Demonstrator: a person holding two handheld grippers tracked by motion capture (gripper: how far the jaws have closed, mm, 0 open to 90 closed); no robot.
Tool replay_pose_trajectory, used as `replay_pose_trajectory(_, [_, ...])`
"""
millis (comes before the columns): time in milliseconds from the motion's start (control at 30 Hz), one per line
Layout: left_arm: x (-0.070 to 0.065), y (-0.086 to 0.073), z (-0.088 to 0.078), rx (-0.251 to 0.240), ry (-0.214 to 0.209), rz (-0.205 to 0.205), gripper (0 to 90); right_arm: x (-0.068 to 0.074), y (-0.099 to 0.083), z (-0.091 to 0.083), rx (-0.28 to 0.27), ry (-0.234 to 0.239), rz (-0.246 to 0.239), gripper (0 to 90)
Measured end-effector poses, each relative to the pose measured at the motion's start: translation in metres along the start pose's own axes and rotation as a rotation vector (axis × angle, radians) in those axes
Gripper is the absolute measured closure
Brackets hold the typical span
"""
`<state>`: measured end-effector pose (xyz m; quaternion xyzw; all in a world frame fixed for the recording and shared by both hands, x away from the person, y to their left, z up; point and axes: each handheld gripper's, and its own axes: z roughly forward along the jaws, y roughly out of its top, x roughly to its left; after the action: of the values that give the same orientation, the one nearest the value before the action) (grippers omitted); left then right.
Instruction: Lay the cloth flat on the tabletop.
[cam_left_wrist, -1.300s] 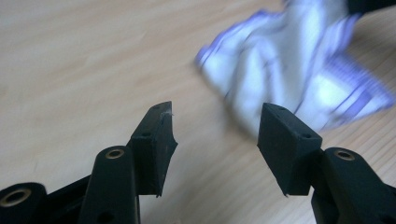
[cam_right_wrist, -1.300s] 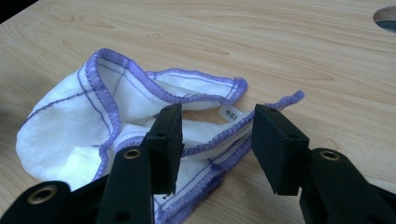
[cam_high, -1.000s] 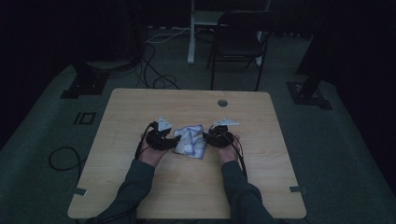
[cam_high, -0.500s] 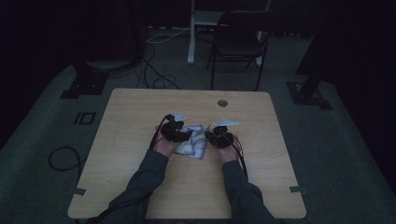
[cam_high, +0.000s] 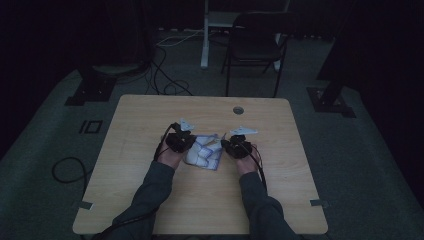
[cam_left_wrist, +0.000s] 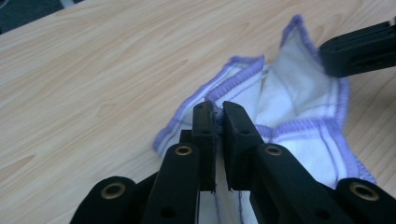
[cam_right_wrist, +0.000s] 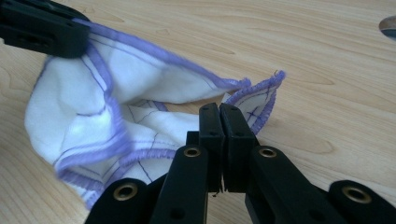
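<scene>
A light wooden rectangular table (cam_high: 150, 120) has a round grey cable hole (cam_high: 238, 109) near its far edge. Beyond it stands a dark folding chair (cam_high: 255, 47); black cables (cam_high: 165, 82) lie on the grey floor (cam_high: 360, 165).

Quick count of what's around: one wooden table (cam_high: 150, 200) with one round cable hole (cam_high: 238, 110) near its far edge, one white cloth with purple stitched edging (cam_high: 205, 152) lying on it, and two handheld grippers, the left gripper (cam_high: 186, 141) and the right gripper (cam_high: 229, 145), each carrying one grey three-cornered plate on top and two black jaws. Past the table there's one dark chair (cam_high: 257, 42), one white desk leg (cam_high: 205, 35), and two black stand bases, one at the left (cam_high: 90, 90) and one at the right (cam_high: 330, 97). On the floor I count one loop of black cable (cam_high: 67, 170) left of the table and a tangle of cables (cam_high: 167, 75) behind it that's too dark to count.
</scene>
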<state>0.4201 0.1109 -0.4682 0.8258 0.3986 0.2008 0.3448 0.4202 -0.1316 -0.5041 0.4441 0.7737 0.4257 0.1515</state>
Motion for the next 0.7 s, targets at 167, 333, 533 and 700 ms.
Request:
replay_pose_trajectory(167, [0.009,-0.010,-0.013,-0.021,0.019,-0.023,84.8,0.002,0.002,-0.007,-0.014,0.001,-0.010,89.2])
replay_pose_trajectory(333, [0.018,-0.025,-0.027,-0.030,0.034,-0.051,84.8,0.005,0.003,-0.012,-0.020,0.003,-0.017,89.3])
replay_pose_trajectory(533, [0.029,-0.050,-0.040,-0.034,0.046,-0.103,84.8,0.009,0.001,-0.019,-0.022,0.006,-0.027,89.3])
replay_pose_trajectory(700, [0.034,-0.072,-0.049,-0.031,0.052,-0.139,84.6,0.012,-0.004,-0.024,-0.026,0.011,-0.031,89.2])
